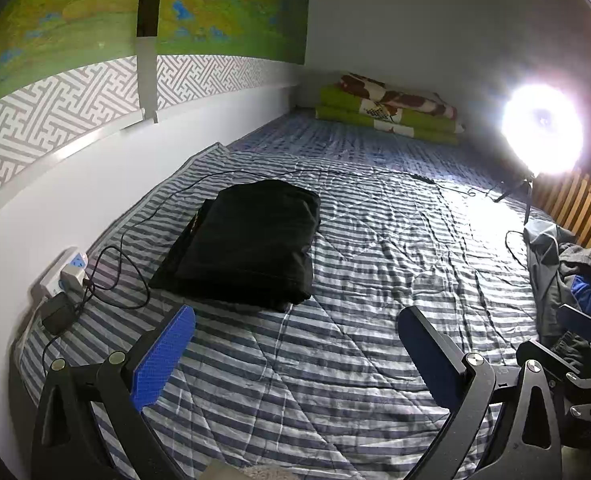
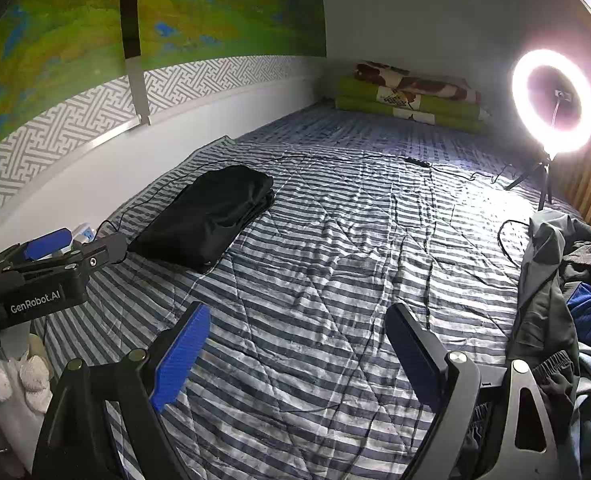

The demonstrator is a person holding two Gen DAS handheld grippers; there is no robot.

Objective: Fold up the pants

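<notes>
Black pants (image 1: 243, 240) lie folded into a flat rectangle on the striped quilt (image 1: 355, 280), left of the bed's middle; the right wrist view shows the same pants (image 2: 207, 216) nearer the wall. My left gripper (image 1: 295, 324) hovers open just in front of them, its blue pads (image 1: 163, 356) wide apart with nothing between. My right gripper (image 2: 299, 324) is open too, over bare quilt (image 2: 315, 272) to the right of the pants. The left gripper (image 2: 47, 256) also shows at the left edge of the right wrist view.
A heap of grey and blue clothes (image 2: 567, 288) lies at the right bed edge by wooden slats. A lit ring light (image 2: 553, 100) on a tripod stands at the far right, its cable running across the quilt. A power strip (image 1: 65, 272) sits by the wall. Folded bedding (image 1: 391, 112) is at the head.
</notes>
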